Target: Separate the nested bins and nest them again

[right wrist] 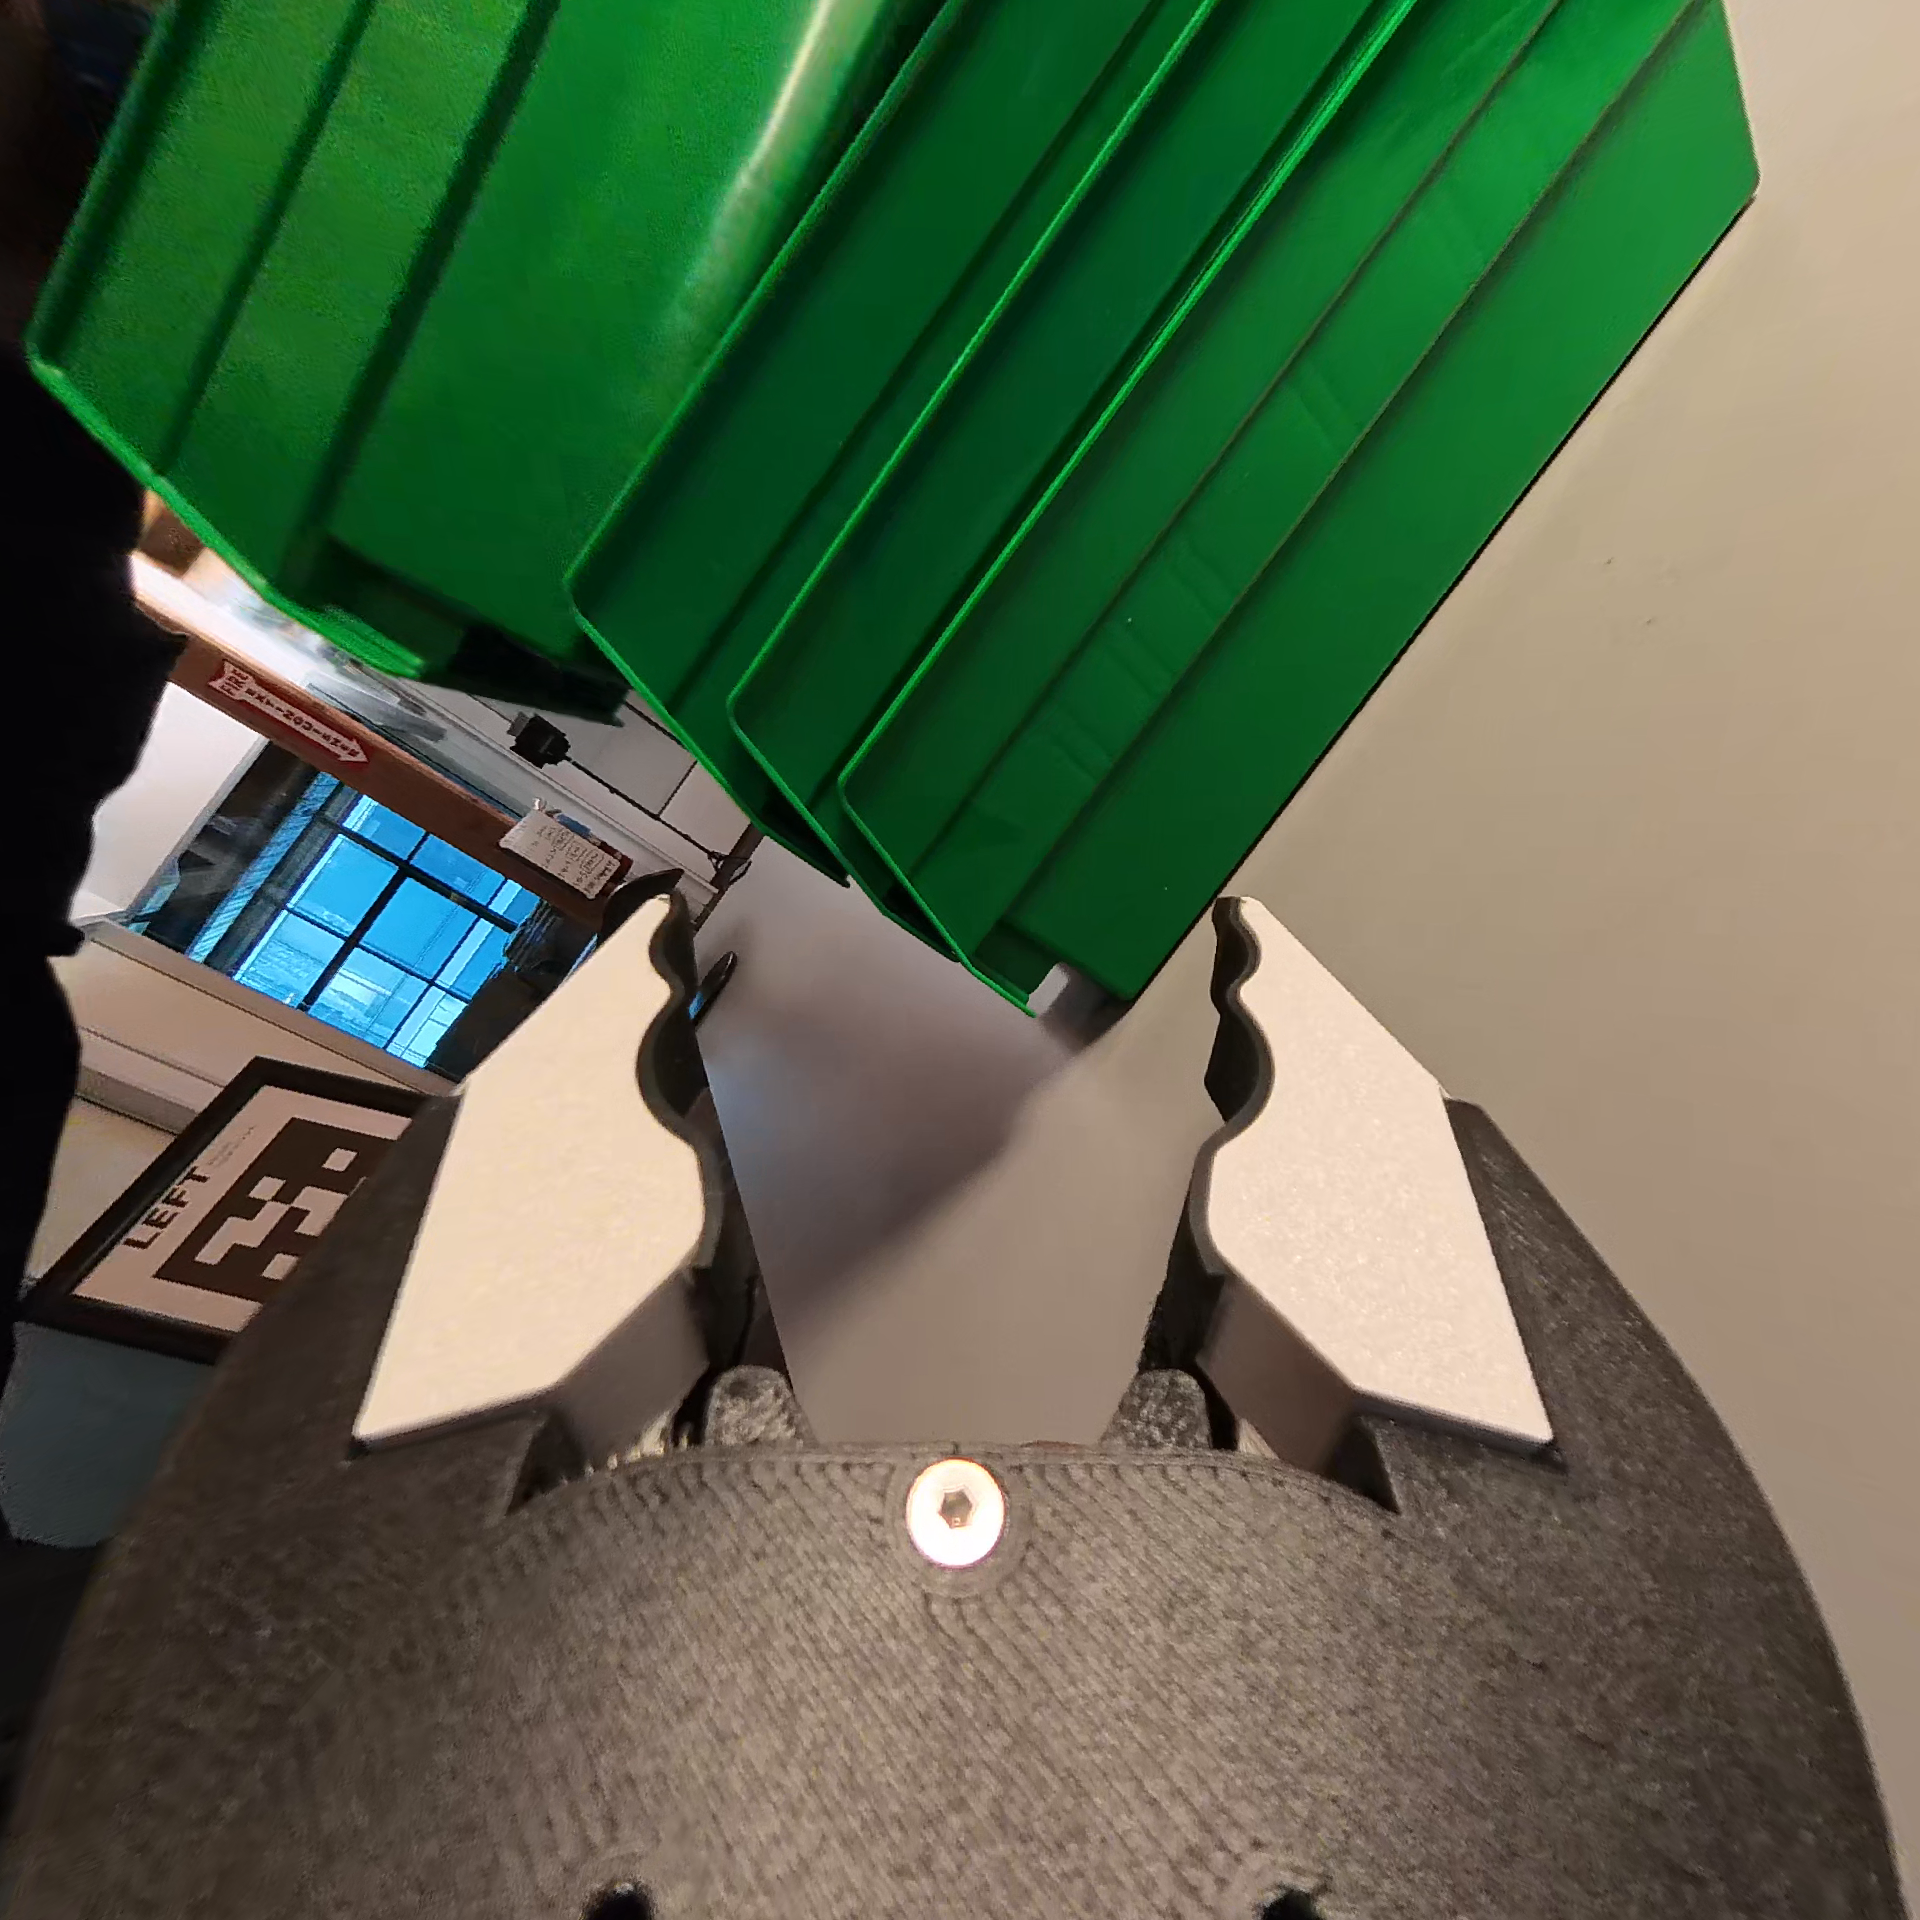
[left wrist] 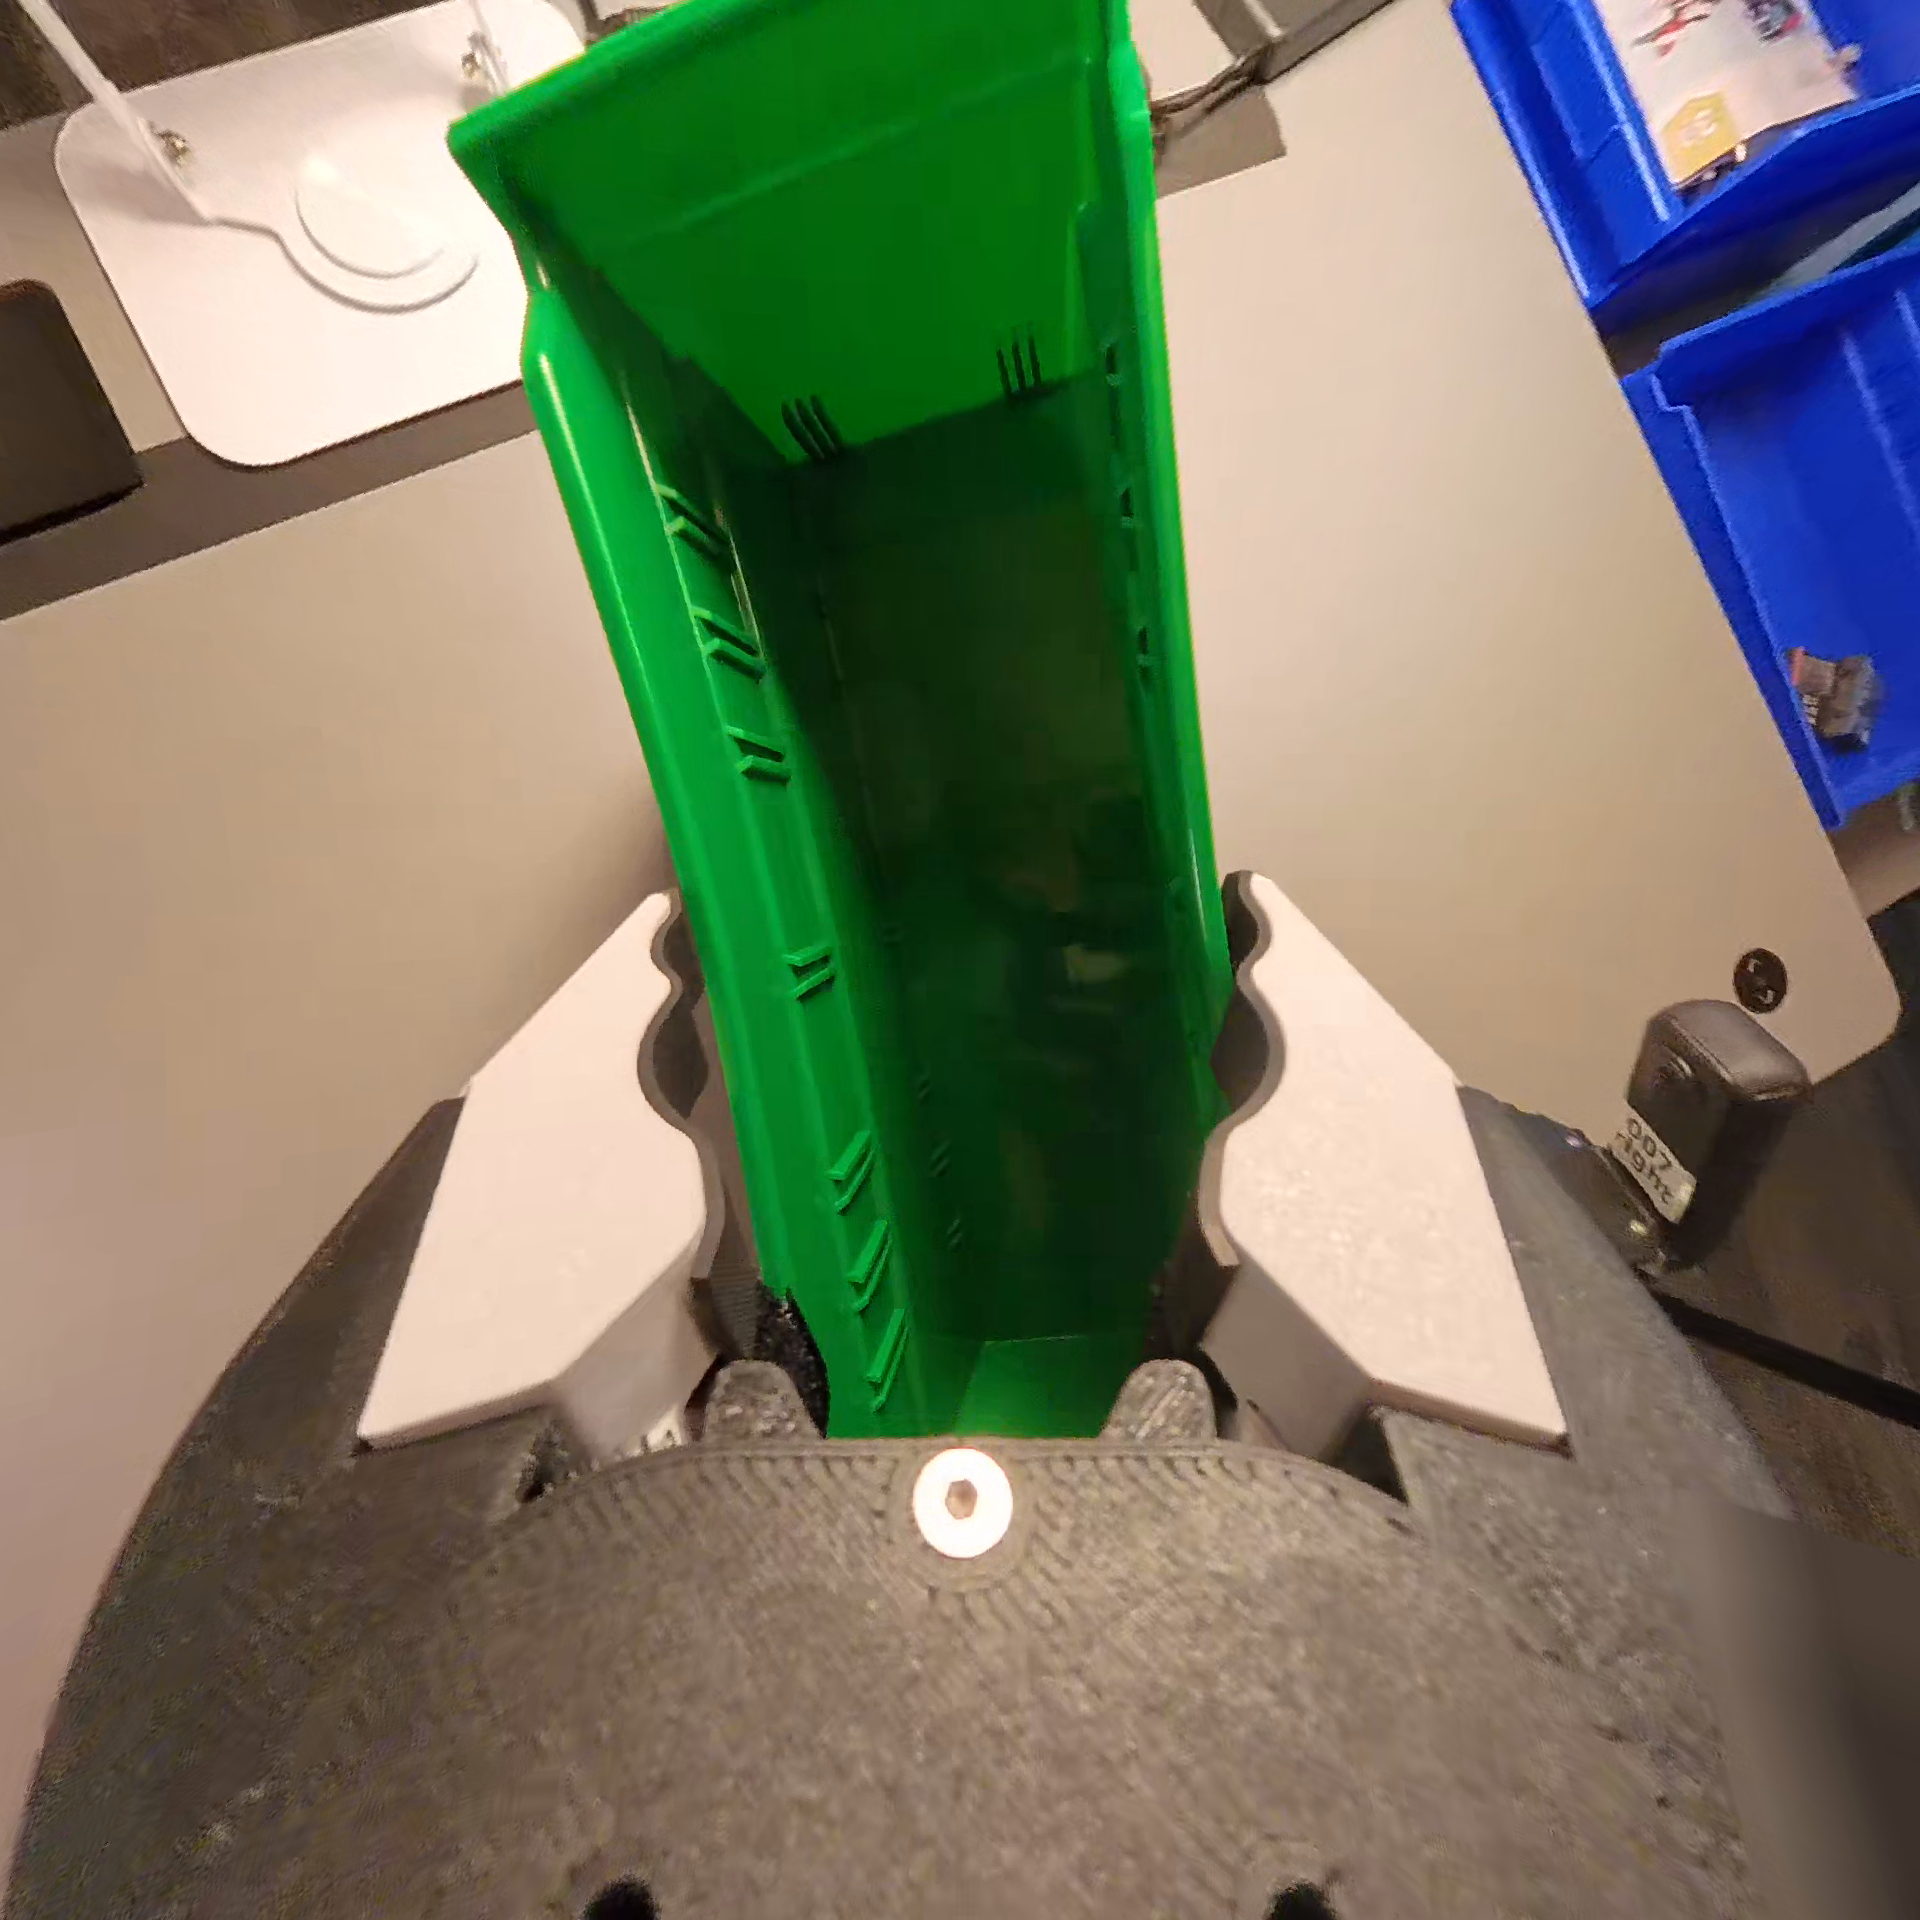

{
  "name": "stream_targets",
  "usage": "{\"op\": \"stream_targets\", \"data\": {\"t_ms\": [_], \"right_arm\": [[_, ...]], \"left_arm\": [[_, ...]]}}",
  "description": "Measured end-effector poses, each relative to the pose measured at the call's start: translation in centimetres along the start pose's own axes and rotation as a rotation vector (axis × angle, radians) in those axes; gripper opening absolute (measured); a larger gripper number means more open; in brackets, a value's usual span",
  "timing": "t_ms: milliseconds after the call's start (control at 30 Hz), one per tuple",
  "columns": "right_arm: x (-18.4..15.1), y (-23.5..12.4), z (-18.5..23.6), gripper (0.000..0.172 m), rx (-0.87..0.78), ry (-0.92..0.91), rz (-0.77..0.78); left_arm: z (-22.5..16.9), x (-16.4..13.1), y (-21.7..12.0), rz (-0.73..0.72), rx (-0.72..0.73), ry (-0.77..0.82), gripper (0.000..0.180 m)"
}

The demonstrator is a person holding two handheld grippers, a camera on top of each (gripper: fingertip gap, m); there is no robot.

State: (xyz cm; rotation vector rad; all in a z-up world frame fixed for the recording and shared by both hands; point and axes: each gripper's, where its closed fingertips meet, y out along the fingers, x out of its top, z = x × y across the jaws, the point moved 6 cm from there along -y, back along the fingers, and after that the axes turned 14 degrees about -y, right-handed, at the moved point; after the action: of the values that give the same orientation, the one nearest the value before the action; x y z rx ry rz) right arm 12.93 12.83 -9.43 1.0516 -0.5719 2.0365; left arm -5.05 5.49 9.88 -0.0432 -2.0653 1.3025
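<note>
The left gripper (left wrist: 951, 997) is being closed on a green bin (left wrist: 894, 644), its pads pressing both long walls, and the bin is being held above the table (left wrist: 312, 831). The right gripper (right wrist: 951, 997) is being kept apart and empty, just below the other green bins (right wrist: 1039, 468). Since only smooth walls are being squeezed, the bin could be twisted or dropped, and it could be jammed when nested askew.

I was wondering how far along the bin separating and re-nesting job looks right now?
Early to midway. One green bin sits between the left hand-held gripper's fingers, off the table. The right hand-held gripper is open and empty, just short of the stack of green bins, which remain nested. Further separating and all re-nesting appear left.
</note>
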Motion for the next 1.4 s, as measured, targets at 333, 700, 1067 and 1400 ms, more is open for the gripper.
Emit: {"op": "stream_targets", "data": {"t_ms": [333, 700, 1067, 1400], "right_arm": [[0.0, 0.0, 0.0, 0.1, -0.003, 0.002, 0.002], [-0.1, 0.1, 0.1, 0.1, 0.009, -0.002, 0.012], [-0.8, 1.0, 0.6, 0.101, -0.052, -0.097, 0.103], [-1.3, 1.8, 0.4, 0.1, -0.147, -0.163, 0.179]], "left_arm": [[-0.6, -0.1, 2.9, -0.048, 0.152, 0.075, 0.118], [-0.8, -1.6, -2.1, -0.241, -0.137, 0.193, 0.12], [13.6, -11.7, 1.0, -0.378, -0.62, -0.113, 0.118], [18.2, -15.5, 6.1, -0.391, -0.609, -0.251, 0.105]]}}
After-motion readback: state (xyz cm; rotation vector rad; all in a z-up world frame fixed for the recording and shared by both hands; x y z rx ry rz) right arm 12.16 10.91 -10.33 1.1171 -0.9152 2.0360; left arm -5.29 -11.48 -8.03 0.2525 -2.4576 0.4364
